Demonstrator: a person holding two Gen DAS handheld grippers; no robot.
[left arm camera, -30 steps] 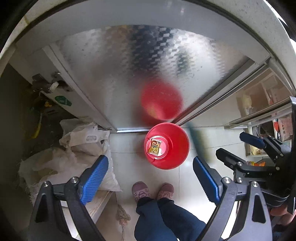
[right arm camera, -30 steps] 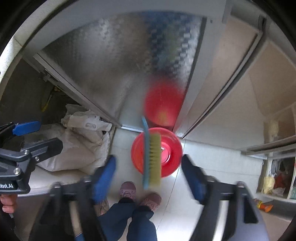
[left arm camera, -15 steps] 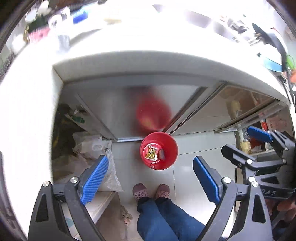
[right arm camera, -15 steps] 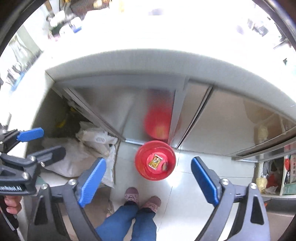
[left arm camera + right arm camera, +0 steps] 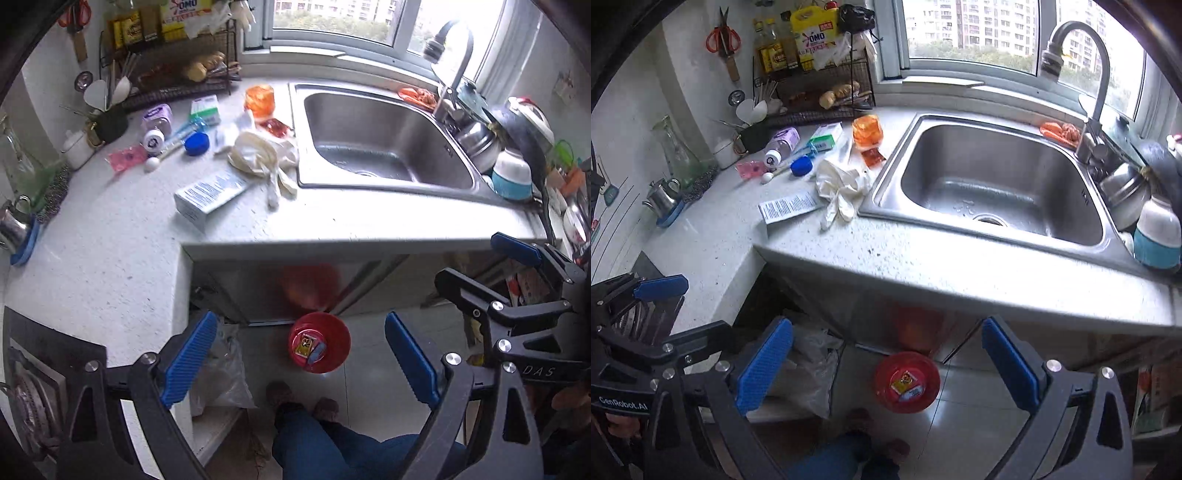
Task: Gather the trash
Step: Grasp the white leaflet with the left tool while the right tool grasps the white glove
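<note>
A red bin (image 5: pixel 320 347) (image 5: pixel 908 381) stands on the floor below the counter, with a yellow wrapper and a small blue item inside. Trash lies on the counter left of the sink: crumpled white gloves (image 5: pixel 263 157) (image 5: pixel 842 184), a white barcode box (image 5: pixel 210 195) (image 5: pixel 786 208), a pink wrapper (image 5: pixel 127 157) (image 5: pixel 750 168), a blue cap (image 5: pixel 196 143) (image 5: pixel 801 165), an orange wrapper (image 5: pixel 276 127) (image 5: pixel 873 157). My left gripper (image 5: pixel 299 362) is open and empty above the bin. My right gripper (image 5: pixel 886 365) is open and empty, also over the bin.
A steel sink (image 5: pixel 384 136) (image 5: pixel 993 177) with a tap fills the right of the counter. Pots and a bowl (image 5: pixel 511 175) crowd its right side. A wire rack (image 5: pixel 816 92), bottles and a kettle (image 5: pixel 663 199) stand at the back left. Bags (image 5: pixel 221 365) lie under the counter.
Both grippers have risen and tilted up from the bin; the countertop and sink have come into view. The blue brush seen over the bin earlier is gone from between the right fingers.
</note>
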